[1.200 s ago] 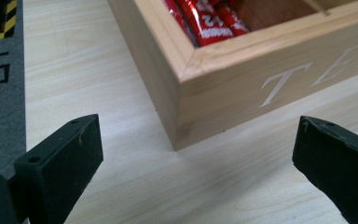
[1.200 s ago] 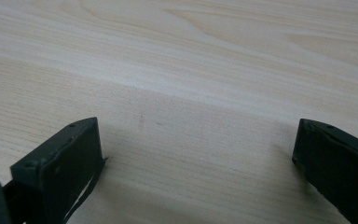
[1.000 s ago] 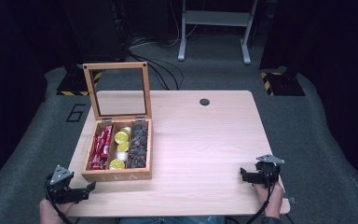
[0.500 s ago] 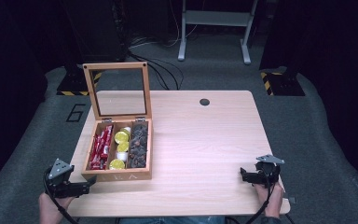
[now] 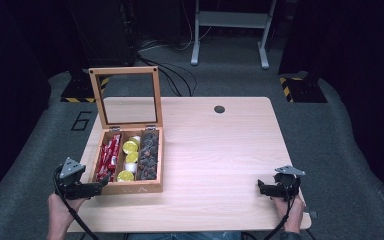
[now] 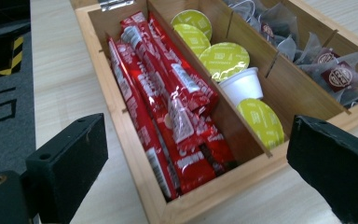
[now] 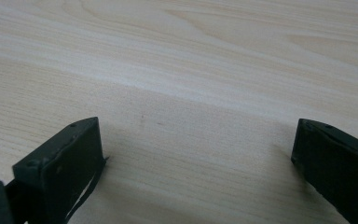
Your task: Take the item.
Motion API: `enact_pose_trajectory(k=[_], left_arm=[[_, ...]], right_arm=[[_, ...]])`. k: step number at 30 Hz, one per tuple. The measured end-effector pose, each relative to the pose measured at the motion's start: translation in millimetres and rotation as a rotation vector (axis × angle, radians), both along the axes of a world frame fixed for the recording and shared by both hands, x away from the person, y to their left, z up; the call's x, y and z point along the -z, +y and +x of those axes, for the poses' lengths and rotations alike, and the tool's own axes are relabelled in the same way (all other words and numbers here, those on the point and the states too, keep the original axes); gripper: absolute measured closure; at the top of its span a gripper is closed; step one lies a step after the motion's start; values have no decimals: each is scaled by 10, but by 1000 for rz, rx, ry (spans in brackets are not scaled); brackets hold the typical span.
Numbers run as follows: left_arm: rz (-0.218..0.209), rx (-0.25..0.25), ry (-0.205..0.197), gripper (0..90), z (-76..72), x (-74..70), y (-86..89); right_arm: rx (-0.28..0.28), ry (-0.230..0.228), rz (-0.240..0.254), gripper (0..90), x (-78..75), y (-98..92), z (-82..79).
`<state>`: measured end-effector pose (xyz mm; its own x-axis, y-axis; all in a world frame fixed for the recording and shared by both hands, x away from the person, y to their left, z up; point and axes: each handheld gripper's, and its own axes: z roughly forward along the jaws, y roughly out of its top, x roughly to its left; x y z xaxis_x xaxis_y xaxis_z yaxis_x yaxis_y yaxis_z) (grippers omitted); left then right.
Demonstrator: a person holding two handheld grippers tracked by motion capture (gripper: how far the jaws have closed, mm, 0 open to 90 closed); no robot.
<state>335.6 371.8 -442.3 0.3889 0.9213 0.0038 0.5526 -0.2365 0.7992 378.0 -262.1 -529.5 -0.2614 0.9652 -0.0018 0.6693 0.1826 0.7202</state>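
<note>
1. Left gripper (image 5: 101,187) is sitting closer to the box (image 5: 130,188) than a second ago, having shifted right along the near edge; right gripper (image 5: 263,188) is keeping its earlier spot.
2. Left gripper's jaws are standing wide apart and gripping nothing; in the left gripper view they are framing the box's near left corner, just beside it, and contact cannot be told.
3. Box is sitting on the table's (image 5: 215,150) left half, its glass lid (image 5: 126,97) standing upright at the far side on hinges.
4. Box is showing three compartments running near to far.
5. Left compartment is holding red sachets (image 6: 177,112), lying lengthwise and overlapping.
6. Middle compartment is holding pods (image 6: 223,58) with yellow-green tops; one white pod (image 6: 242,86) is lying on its side between them.
7. Right compartment is holding dark tea bags (image 6: 340,74) in clear wrappers, piled loosely.
8. Right gripper is resting at the table's near right corner, well apart from the box, held by a hand (image 5: 292,215) coming in from the near edge.
9. Right gripper's jaws are also spread wide, with bare tabletop between them and nothing held.
10. Round grommet hole (image 5: 219,109) is lying near the table's far edge, right of the lid.
11. Floor left of the table is showing a painted 6 (image 5: 81,121).
</note>
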Motion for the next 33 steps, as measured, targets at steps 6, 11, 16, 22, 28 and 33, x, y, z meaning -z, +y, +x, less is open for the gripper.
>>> enact_pose_trajectory(k=[6, 11, 16, 22, 28, 33], left_arm=[[16, 6, 4, 103, 137, -46, -63], [32, 4, -3, 229, 240, -67, -106], [36, -17, 21, 360, 353, -43, -99], [57, -51, 39, 488, 477, -18, -124], [57, -87, 63, 587, 571, 40, -121], [46, -100, 69, 655, 605, 59, -127]], right_arm=[[-5, -2, -2, 14, 0, -2, -1], [-5, -6, -2, 14, 1, -2, -3], [-5, -7, -2, 15, 2, -2, -3], [-5, -7, -2, 15, 1, -2, -4], [-5, -5, -2, 17, 2, -2, -3], [-6, -5, -1, 18, 1, -2, -3]])
